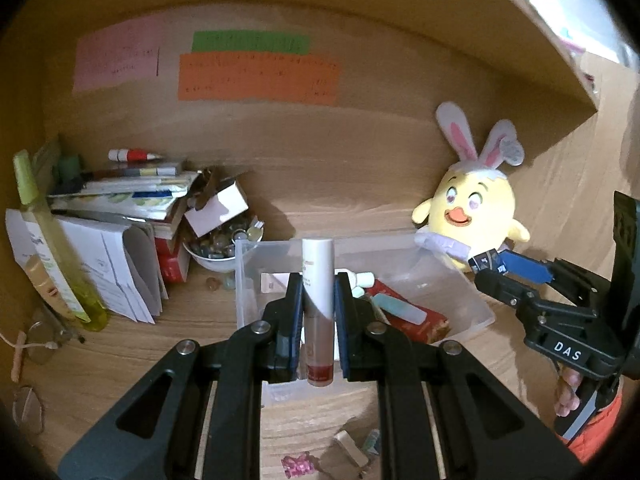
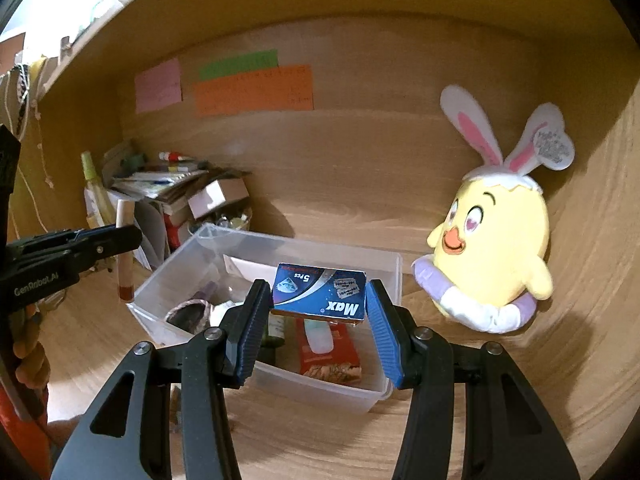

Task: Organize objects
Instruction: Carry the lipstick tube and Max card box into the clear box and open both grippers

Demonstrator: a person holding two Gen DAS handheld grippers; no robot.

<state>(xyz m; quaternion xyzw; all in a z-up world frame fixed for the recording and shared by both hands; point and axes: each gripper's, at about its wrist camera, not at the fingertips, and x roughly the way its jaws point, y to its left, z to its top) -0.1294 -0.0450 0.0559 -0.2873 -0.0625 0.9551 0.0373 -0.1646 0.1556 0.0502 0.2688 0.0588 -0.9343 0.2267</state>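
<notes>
Clear plastic bin [image 2: 384, 280] on the wooden shelf already holds several small items, while the left gripper [image 1: 318, 300] clamps an upright lip-gloss tube [image 1: 318, 280], cap up, and the right gripper [image 2: 318, 300] grips a flat blue blade box [image 2: 320, 294], apparently both hovering over it, undelivered.

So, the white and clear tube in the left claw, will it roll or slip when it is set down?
The tube is round and smooth, so it probably rolls if laid flat. Upright it looks narrow and may tip. The left claw clamps it firmly.
</notes>
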